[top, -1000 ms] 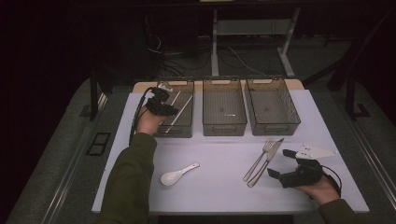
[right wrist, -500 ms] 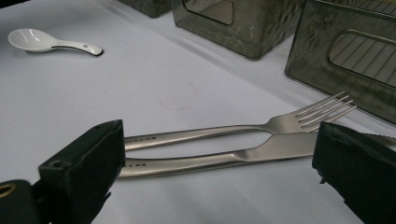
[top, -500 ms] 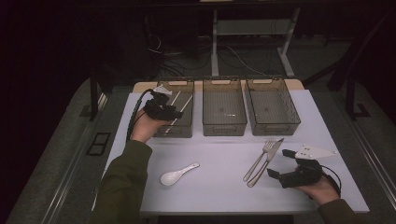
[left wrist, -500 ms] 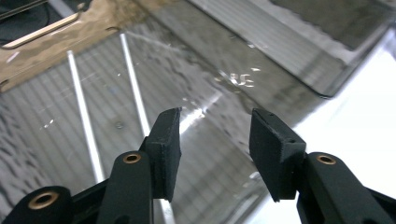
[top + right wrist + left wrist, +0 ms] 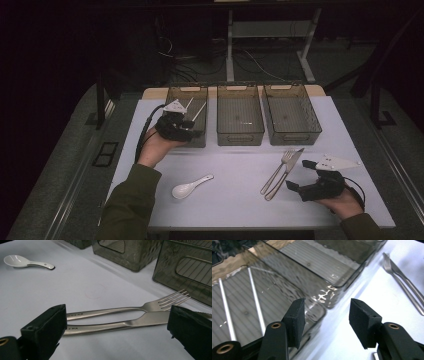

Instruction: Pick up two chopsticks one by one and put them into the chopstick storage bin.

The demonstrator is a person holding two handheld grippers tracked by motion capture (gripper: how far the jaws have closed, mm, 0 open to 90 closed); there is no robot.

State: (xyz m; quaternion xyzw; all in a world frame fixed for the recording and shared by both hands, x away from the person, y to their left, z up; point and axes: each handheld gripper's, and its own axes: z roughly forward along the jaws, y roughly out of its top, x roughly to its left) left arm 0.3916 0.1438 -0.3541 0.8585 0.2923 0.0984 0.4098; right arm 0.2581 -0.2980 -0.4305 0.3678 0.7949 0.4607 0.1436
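Note:
My left gripper (image 5: 196,131) hovers over the front end of the left clear bin (image 5: 173,98). Its jaws have just been opening and nothing is between them (image 5: 327,312). Two metal chopsticks (image 5: 255,296) lie on that bin's ribbed floor, also seen at the bin's far end (image 5: 198,111). At the front right of the table my right gripper (image 5: 298,174) stands open and low. A steel fork (image 5: 130,309) and knife (image 5: 117,325) lie side by side on the white table between its wide jaws (image 5: 118,315), untouched. A white ceramic spoon (image 5: 190,187) lies front centre.
The middle bin (image 5: 240,138) and the right bin (image 5: 293,139) stand in a row beside the left one across the back of the white table (image 5: 235,210). Dark floor, cables and a stand's legs lie beyond the table's far edge.
My left gripper has pulled back toward the near end of the left bin, risen a little, and opened its jaws. The right gripper has stayed put.

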